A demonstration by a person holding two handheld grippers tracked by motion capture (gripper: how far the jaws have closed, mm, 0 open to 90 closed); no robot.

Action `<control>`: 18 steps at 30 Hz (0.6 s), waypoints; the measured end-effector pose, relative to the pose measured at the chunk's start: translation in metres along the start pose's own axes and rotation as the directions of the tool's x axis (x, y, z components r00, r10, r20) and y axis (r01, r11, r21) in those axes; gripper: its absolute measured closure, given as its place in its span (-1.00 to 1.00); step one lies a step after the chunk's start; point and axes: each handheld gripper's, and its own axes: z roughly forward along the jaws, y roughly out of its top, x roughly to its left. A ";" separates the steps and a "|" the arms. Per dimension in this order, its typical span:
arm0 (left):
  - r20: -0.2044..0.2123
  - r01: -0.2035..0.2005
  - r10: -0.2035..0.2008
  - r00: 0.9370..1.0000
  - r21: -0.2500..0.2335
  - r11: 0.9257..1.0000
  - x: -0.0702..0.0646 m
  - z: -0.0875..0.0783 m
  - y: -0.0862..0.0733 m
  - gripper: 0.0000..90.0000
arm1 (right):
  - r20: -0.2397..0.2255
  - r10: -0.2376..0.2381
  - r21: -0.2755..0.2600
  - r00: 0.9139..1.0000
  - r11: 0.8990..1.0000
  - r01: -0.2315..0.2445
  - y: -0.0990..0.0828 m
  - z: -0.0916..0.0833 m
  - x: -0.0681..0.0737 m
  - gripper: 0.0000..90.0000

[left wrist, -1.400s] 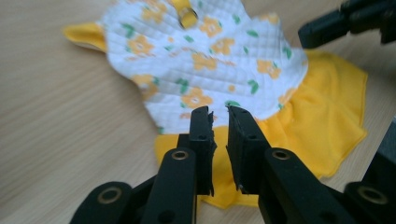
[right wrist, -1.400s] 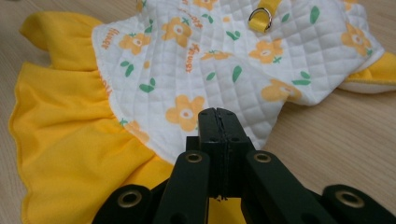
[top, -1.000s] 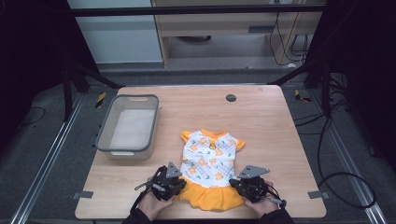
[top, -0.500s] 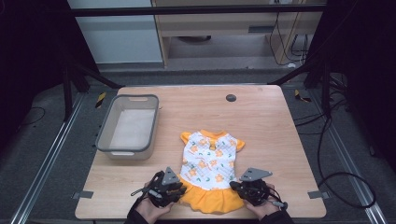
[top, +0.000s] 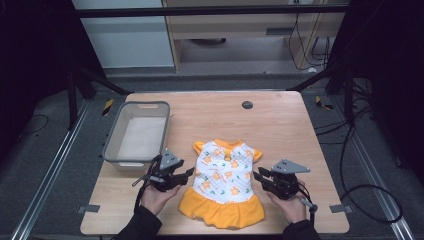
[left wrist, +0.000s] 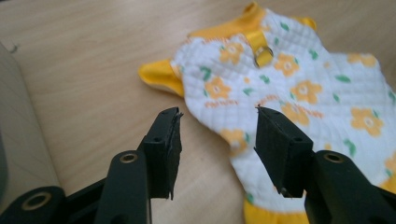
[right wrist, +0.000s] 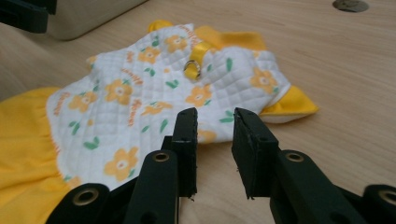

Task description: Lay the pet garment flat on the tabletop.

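Observation:
A small white quilted dress (top: 224, 175) with orange flowers, yellow sleeves and a yellow skirt lies flat on the wooden table (top: 280, 125). My left gripper (top: 189, 173) hovers at its left side, level with the waist, pointing at it. In the left gripper view the jaws (left wrist: 217, 116) have just been opening and stand apart, with nothing pinched; the dress (left wrist: 299, 88) lies beyond them. My right gripper (top: 257, 176) hovers at the dress's right side. Its jaws (right wrist: 215, 114) have also just been opening, narrower, over the edge of the dress (right wrist: 140, 88), free of the cloth.
A grey plastic tub (top: 117, 150) stands at the table's left, close behind my left gripper; its wall (left wrist: 18, 121) also shows in the left gripper view. A dark round disc (top: 247, 104) is set in the table's far middle. The front table edge is near both hands.
Both grippers have let go of the yellow skirt's lower corners, risen and moved away from the person along the dress's sides. Their jaws went from shut to apart. The dress lies still.

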 end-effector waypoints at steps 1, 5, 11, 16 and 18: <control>-0.004 0.002 -0.002 1.000 -0.003 1.000 0.003 0.003 0.004 0.10 | 0.010 0.007 -0.001 1.000 1.000 -0.007 0.002 0.001 -0.003 0.56; -0.039 0.015 -0.016 0.999 -0.013 1.000 0.013 0.018 0.018 0.09 | 0.039 0.002 -0.019 0.999 1.000 -0.002 0.015 0.011 -0.013 0.51; -0.082 0.000 0.001 0.997 0.013 1.000 0.023 0.040 0.029 0.05 | 0.088 0.017 -0.027 0.996 1.000 -0.014 0.031 0.035 -0.030 0.49; -0.101 0.012 -0.008 0.995 0.035 0.999 0.032 0.062 0.036 0.03 | 0.128 0.025 0.007 0.992 1.000 -0.026 0.035 0.058 -0.043 0.47; -0.103 0.011 -0.006 0.995 0.048 0.999 0.034 0.070 0.036 0.02 | 0.146 0.040 0.009 0.988 0.999 -0.041 0.035 0.064 -0.048 0.47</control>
